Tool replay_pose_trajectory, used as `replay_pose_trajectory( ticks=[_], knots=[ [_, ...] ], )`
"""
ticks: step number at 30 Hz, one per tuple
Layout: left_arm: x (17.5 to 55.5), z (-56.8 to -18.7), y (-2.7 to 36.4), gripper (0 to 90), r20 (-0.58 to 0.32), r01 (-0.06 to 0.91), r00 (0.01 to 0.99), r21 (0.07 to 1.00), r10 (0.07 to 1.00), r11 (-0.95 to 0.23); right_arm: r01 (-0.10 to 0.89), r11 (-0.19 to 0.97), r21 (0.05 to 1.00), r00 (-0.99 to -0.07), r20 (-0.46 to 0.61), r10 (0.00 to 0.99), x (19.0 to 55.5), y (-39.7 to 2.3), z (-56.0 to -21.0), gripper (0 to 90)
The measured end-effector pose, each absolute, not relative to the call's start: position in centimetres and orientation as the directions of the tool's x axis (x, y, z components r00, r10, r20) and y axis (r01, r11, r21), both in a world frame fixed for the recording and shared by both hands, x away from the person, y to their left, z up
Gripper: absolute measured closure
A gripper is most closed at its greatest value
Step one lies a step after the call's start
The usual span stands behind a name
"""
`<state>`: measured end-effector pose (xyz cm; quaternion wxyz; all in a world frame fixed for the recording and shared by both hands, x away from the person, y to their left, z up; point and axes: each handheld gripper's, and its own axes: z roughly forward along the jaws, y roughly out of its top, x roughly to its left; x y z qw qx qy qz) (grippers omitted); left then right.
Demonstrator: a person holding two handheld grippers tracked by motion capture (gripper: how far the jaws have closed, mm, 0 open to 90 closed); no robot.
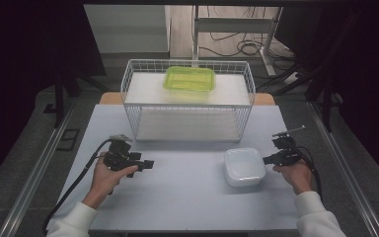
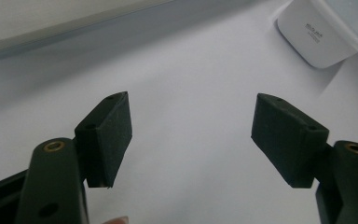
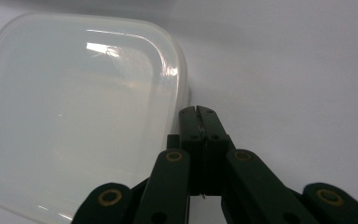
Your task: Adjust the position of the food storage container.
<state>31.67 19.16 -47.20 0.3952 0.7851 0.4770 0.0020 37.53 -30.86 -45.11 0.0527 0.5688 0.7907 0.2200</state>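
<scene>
White box [image 1: 245,166] just beside closed R tool [image 1: 267,159], L tool [image 1: 149,164] well apart

— Item one? A white wire rack [image 1: 187,101] stood at the far side of the pale table [image 1: 177,197].
— And on it? One green lidded container [image 1: 189,79] lay on its upper shelf. Cables [image 1: 242,47] trailed across the floor behind.

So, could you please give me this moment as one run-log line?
left tongs: open, over bare table | right tongs: shut, beside white box | green box: on wire rack
</scene>
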Motion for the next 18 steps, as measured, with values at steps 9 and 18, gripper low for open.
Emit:
replay_pose_trajectory(
  ticks=[9, 18],
  knots=[
    [31.6, -47.0, 19.3, 28.4, -0.376, 0.745, 0.546, 0.627, 0.749, -0.228, 0.872, 0.279, 0.401, -0.372, 0.174, 0.912, 37.0, -28.8, -45.3, 89.1],
    [31.6, -47.0, 19.3, 28.4, -0.372, 0.744, 0.547, 0.627, 0.75, -0.232, 0.86, 0.298, 0.415, -0.403, 0.191, 0.895, 36.6, -26.4, -45.6, 89.1]
  ],
)
